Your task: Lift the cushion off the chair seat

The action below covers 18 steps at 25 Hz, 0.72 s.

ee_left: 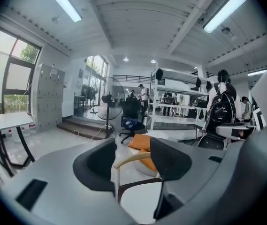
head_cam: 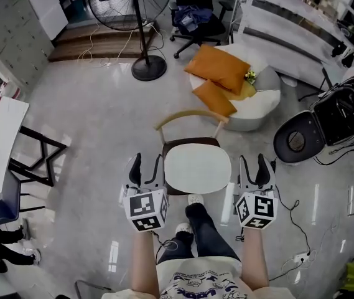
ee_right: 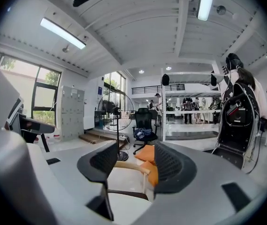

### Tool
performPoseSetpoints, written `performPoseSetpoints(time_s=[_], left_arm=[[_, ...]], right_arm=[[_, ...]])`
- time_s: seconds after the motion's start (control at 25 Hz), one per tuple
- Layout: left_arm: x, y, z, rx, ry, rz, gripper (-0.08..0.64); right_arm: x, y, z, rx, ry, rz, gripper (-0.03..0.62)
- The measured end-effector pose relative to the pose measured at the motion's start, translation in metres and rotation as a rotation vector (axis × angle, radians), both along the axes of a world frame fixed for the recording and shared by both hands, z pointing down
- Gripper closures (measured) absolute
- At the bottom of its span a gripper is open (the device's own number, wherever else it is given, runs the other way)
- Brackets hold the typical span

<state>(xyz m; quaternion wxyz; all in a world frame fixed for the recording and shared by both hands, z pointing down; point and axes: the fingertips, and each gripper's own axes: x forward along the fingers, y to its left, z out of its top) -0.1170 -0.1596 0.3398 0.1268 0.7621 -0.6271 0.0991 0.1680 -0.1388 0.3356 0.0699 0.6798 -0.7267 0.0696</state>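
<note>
As you stood over the dark-framed chair with the curved pale wooden backrest (head_cam: pixel 189 118), the white rounded-square cushion (head_cam: pixel 197 167) lay flat on its seat, covering nearly all of it, and neither tool was touching it. Your left gripper (head_cam: pixel 147 164) hung just beside the seat's left edge, and your right gripper (head_cam: pixel 253 164) was near the right edge, so the cushion sat between the two.

In the left gripper view, the left gripper (ee_left: pixel 133 163) had its black fingers spread apart with nothing between them; the backrest and a patch of the cushion (ee_left: pixel 138 205) showed through the gap. The right gripper view told the same for the right gripper (ee_right: pixel 131 165): fingers wide apart, holding nothing, the cushion (ee_right: pixel 126 209) low in the gap.

Your leg in dark trousers (head_cam: pixel 206 232) reached toward the front of the seat. Beyond the chair, two orange pillows (head_cam: pixel 219 68) rested on a round white pouf (head_cam: pixel 262 103), and a black standing fan (head_cam: pixel 144 30) stood well apart on the grey floor.
</note>
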Motion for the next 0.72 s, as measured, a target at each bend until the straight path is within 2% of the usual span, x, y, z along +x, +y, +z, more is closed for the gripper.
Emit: performPoseSetpoints(time_s=[0.2,0.44,0.72], left_arm=[[0.012,-0.041,0.028,-0.045,-0.024,-0.014,0.318],[0.024,-0.087,0.070,-0.118,-0.024,-0.044,0.318],[0.036,-0.120,0.138,-0.236,-0.052,-0.058,0.318]], right_arm=[[0.015,-0.047,0.027,-0.041,0.007,-0.028,0.348],[0.041,-0.102,0.068,-0.112,0.009,-0.016,0.348],[0.063,-0.142,0.136,-0.223,0.020,-0.034,0.341]])
